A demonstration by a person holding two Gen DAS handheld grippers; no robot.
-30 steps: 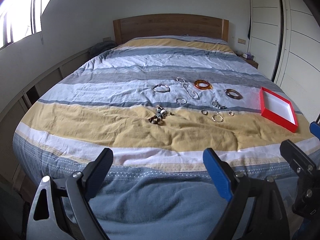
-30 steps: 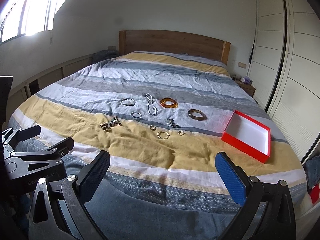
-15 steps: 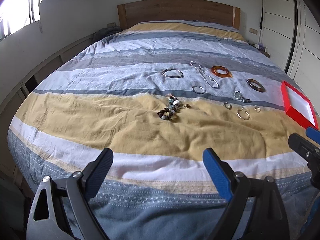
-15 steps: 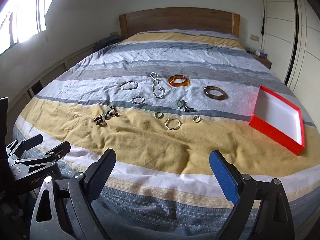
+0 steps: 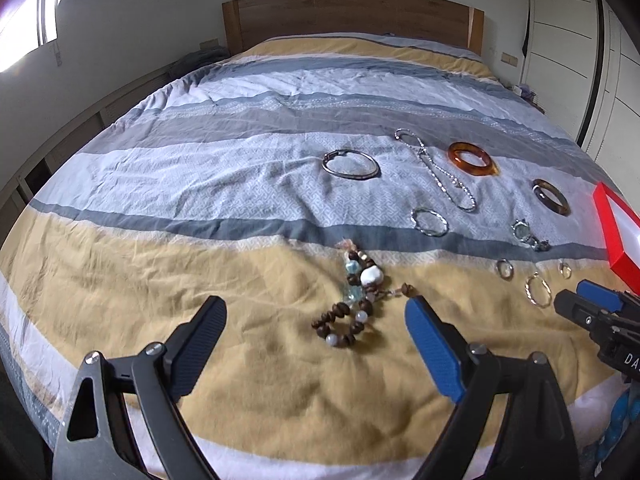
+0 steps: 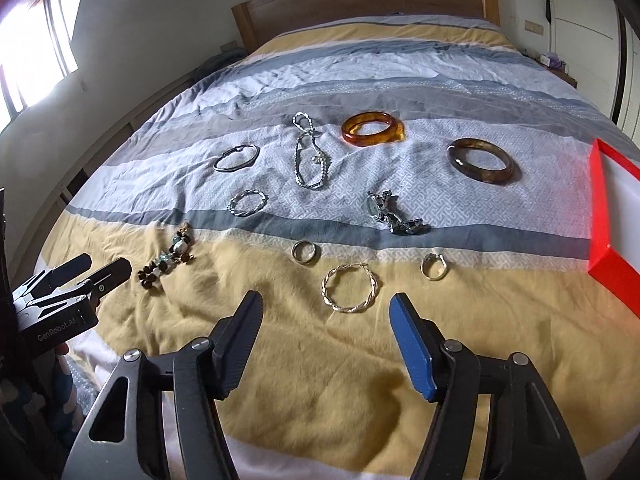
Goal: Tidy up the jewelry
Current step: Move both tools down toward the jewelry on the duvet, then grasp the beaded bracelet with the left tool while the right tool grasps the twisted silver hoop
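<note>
The jewelry is spread over a bed point(image 5: 200, 208) covered in yellow, grey and white stripes. Nearest the left gripper point(image 5: 312, 336), whose jaws are held wide apart and empty, a beaded bracelet point(image 5: 352, 292) of dark brown, pale blue and white beads is seen lying on the yellow band. The right gripper point(image 6: 326, 324) is likewise held with jaws wide and empty, just short of a twisted silver hoop point(image 6: 351, 288). Two small rings point(image 6: 304, 251) point(image 6: 433, 266) are laid either side of the hoop. On the pale band beyond, a thin silver bangle point(image 6: 236, 157), a smaller twisted bangle point(image 6: 248, 202), a silver chain point(image 6: 310, 156), a translucent amber bangle point(image 6: 372, 128), a dark mottled brown bangle point(image 6: 480, 160) and a silver wristwatch point(image 6: 390, 212) are set well apart from one another. A red box point(image 6: 600, 216) with a white interior is placed at the right edge of the bed.
</note>
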